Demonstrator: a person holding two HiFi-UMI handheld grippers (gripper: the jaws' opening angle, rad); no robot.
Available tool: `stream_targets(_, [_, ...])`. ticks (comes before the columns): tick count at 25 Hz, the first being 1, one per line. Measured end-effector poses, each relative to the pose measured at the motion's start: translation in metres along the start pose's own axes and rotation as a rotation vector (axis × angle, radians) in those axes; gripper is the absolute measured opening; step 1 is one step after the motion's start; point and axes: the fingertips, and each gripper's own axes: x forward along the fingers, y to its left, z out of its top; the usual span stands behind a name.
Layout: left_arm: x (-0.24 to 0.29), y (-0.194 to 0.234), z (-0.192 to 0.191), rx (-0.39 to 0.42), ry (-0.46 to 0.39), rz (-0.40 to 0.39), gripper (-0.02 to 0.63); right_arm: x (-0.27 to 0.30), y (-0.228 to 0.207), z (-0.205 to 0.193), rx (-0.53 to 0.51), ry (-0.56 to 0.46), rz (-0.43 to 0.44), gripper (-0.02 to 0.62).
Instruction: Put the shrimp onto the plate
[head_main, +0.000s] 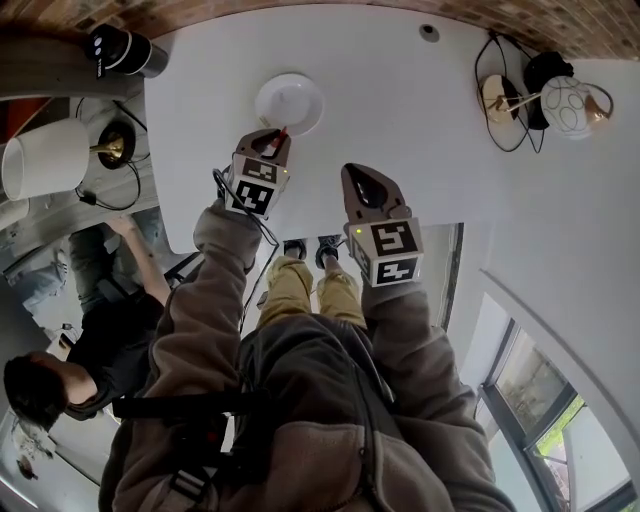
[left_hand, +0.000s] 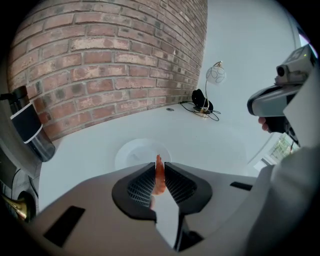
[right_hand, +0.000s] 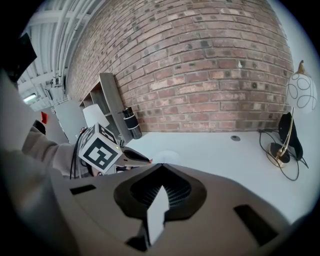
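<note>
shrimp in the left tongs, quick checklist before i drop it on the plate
1. Grip on shrimp: ok, left tongs shut on it.
2. Room on plate: ok, it is bare.
3. Tip over the plate's middle: not ok, only at its near rim.
4. Path clear of right tongs: ok, shut, empty, off to the side.
5. Height above the plate: cannot tell.

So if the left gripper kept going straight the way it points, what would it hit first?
Probably the white plate, lying on the table just beyond the left gripper and the shrimp it pinches. Its height above the plate is hard to judge.
</note>
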Motion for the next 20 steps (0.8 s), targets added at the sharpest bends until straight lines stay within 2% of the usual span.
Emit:
stream_targets(8, [0.027, 0.008, -0.01, 0.102, 0.036, 0.005, 0.063, 0.0, -0.004, -0.014, 0.018, 0.032, -0.023, 0.0])
stream_targets(13, [0.047, 0.006, -0.017, 0.228, 0.09, 0.008, 0.063, 0.005, -0.004, -0.02, 0.025, 0.05, -0.029, 0.001])
stream_targets(20, [0.067, 0.008, -0.023, 0.308, 0.17, -0.014, 0.063, 0.011, -0.001, -0.02, 0.031, 0.047, -0.036, 0.0])
